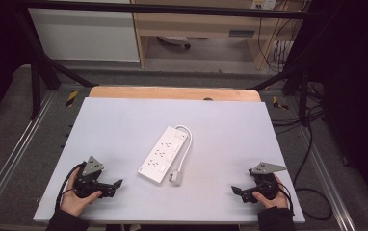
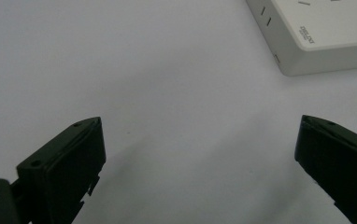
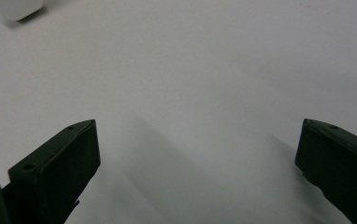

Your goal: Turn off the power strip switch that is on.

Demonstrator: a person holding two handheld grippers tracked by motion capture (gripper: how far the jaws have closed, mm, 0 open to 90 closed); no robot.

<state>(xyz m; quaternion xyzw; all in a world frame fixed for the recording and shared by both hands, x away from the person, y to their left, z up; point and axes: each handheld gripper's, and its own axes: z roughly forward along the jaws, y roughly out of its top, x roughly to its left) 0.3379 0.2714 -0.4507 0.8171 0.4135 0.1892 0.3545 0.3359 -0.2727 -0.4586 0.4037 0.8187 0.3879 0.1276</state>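
Black grippers (image 1: pixel 116 187) (image 1: pixel 236 191) carry grey triangular plates (image 1: pixel 92 166) and black cables (image 1: pixel 65 180); dark sleeves (image 1: pixel 66 222) cover both wrists.

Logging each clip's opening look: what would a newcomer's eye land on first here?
A white power strip lies at an angle mid-table on the pale table, its cord looped along its right side to the plug. The left gripper and right gripper sit at the near corners, jaws open, pointing inward.

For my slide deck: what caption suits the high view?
Left gripper and right gripper, both open, flank a white power strip on the table.
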